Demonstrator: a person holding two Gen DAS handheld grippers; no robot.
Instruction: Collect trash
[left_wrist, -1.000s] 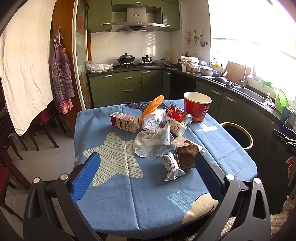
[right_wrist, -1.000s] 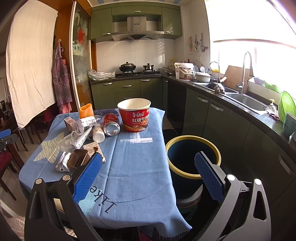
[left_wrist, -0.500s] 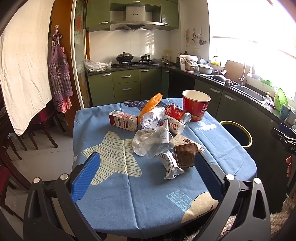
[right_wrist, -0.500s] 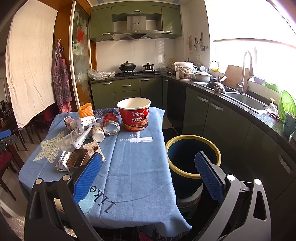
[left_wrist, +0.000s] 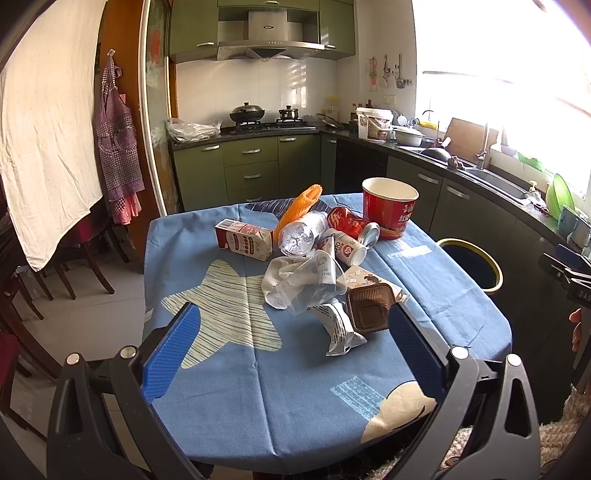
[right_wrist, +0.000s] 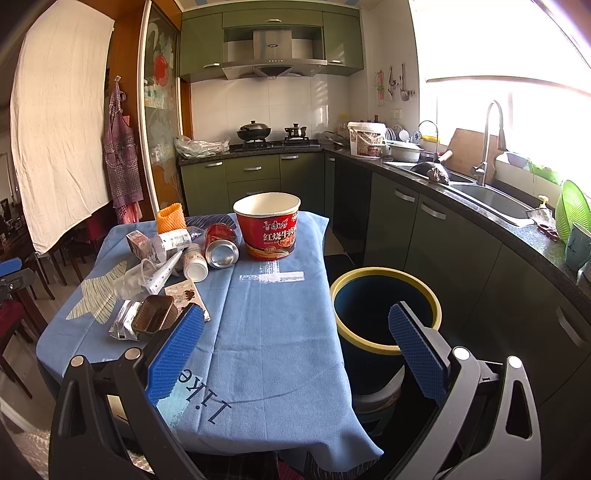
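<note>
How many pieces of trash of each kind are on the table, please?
Cartons: 1
Bottles: 2
Cans: 1
Noodle cups: 1
Plastic trays: 1
Wrappers and bags: 3
Orange netting: 1
Total: 10

Each camera looks forward between its own gripper's fingers. The left views the surface (left_wrist: 229, 373) lengthwise; the right faces it from the bin (right_wrist: 384, 291) side. Both share the trash pile (left_wrist: 314, 266).

Left tool (left_wrist: 291, 339) eased slightly lower toward table (right unmoved)
</note>
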